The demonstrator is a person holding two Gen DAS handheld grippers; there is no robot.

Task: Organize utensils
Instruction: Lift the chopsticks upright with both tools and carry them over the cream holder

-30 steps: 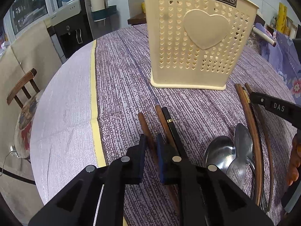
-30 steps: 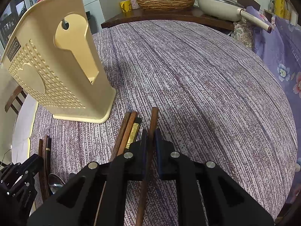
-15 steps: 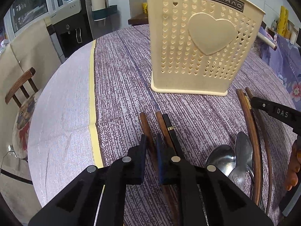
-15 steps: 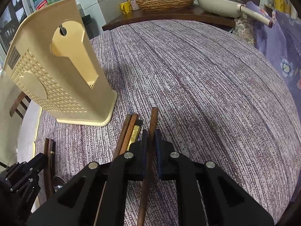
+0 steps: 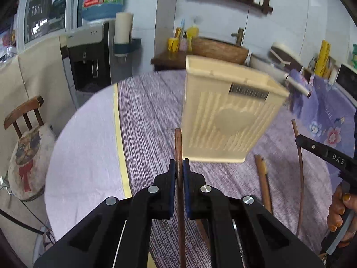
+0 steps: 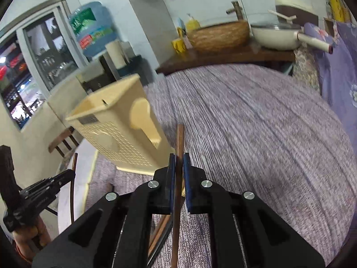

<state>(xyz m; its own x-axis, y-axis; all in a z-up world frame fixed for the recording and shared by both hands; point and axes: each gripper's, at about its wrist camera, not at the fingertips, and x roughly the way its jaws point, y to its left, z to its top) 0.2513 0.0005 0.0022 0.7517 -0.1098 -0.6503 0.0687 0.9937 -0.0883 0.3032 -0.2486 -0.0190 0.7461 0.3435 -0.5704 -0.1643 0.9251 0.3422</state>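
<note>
Chopsticks in both our grippers: left gripper (image 5: 180, 167) pinches one brown chopstick (image 5: 178, 143), right gripper (image 6: 179, 163) pinches another chopstick (image 6: 179, 140), both lifted above the table (image 6: 256, 120) near the cream holder (image 5: 225, 116) at its far edge.

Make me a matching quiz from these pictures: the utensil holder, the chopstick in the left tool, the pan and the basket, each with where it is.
Things:
1. cream utensil holder
2. brown chopstick
3. white pan
4. woven basket

Places:
A. clamped in the left tool
B. on the wooden counter, left of the pan
C. upright on the purple tablecloth
D. at the counter's right end, handle pointing right

Pairs: 1-C, 2-A, 3-D, 4-B
</note>
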